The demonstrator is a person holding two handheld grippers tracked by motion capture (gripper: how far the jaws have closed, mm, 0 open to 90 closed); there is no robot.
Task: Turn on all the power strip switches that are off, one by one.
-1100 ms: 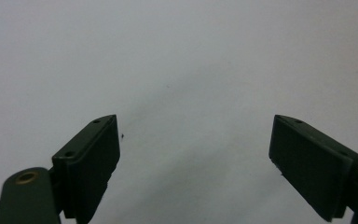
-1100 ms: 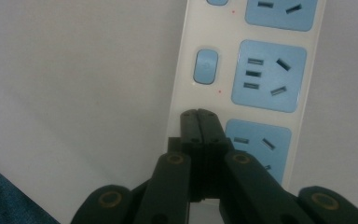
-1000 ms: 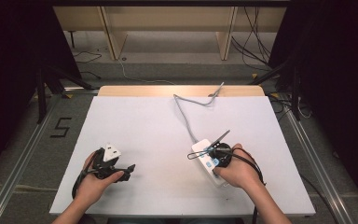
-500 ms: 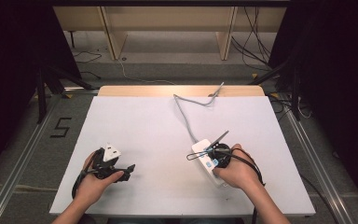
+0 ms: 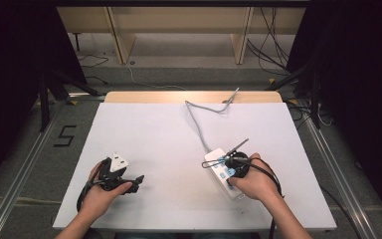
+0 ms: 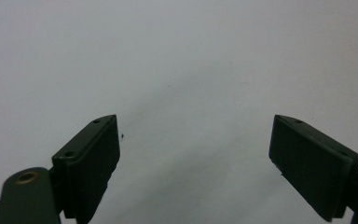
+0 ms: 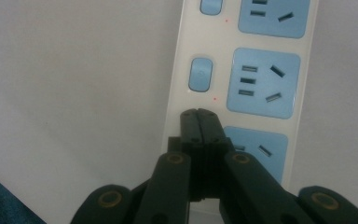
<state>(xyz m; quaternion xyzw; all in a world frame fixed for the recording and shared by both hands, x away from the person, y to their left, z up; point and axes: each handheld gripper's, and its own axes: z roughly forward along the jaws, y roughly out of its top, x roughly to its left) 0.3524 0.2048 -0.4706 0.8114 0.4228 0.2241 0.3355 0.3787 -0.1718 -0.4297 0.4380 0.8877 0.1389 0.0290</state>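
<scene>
The right gripper (image 5: 235, 165) sits directly over a white power strip (image 5: 222, 172) that lies flat on the white table (image 5: 179, 139), held from behind by the right hand (image 5: 253, 181). In the right gripper view its two black jaws are pressed fully together with nothing between them, and their joined tips (image 7: 199, 122) rest over the strip's (image 7: 242, 93) near section, just below a blue rocker switch (image 7: 200, 74) and beside a blue socket panel (image 7: 263, 83). Whether the tips actually touch the strip's surface cannot be told. A second switch and socket lie farther ahead of the jaws, and another socket panel sits close at the jaws' right side, partly covered by them. From the strip's far end a grey cable (image 5: 195, 117) runs away from the gripper toward the table's far edge. The left gripper (image 5: 124, 177) is well apart from the strip — off to the right gripper's left side, low over bare table and held in the left hand (image 5: 99, 191). In the left gripper view its jaws stand wide apart and empty, with one pad (image 6: 95, 156) at each side and only plain white surface (image 6: 191, 70) between and beyond them. A number marking (image 5: 64, 135) shows on the floor beside the table.
</scene>
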